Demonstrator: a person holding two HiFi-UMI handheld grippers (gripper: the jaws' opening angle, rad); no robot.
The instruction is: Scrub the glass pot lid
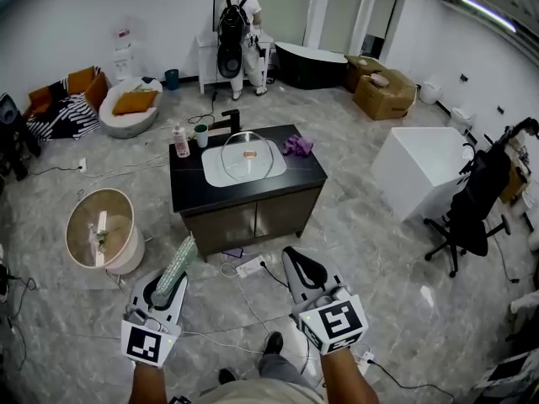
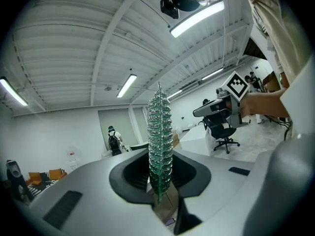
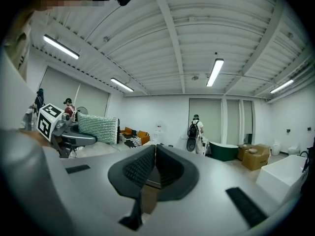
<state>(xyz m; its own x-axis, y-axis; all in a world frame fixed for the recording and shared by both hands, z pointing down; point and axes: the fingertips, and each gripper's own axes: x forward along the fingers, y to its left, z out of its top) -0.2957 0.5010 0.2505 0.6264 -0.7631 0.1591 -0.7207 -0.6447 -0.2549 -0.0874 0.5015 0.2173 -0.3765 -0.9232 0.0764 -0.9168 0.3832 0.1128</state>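
The glass pot lid [image 1: 245, 154] with a brown knob lies over the white sink [image 1: 217, 172] of a black-topped vanity [image 1: 303, 171], well ahead of both grippers. My left gripper [image 1: 171, 281] is shut on a green-silver scrub sponge [image 1: 176, 267], which stands upright between the jaws [image 2: 159, 141]. My right gripper [image 1: 296, 261] is shut with nothing in it [image 3: 153, 167]. Both are held low over the floor, short of the vanity. The sponge also shows in the right gripper view [image 3: 98, 128].
On the vanity stand a pink bottle [image 1: 180, 141], a teal cup [image 1: 200, 135], a black faucet [image 1: 227, 121] and a purple cloth [image 1: 297, 146]. A round tub-like stand [image 1: 101, 231] is at the left, a power strip [image 1: 251, 266] and cables on the floor, a white block [image 1: 421, 171] and office chair [image 1: 472, 207] at the right. A person [image 1: 240, 36] stands at the back.
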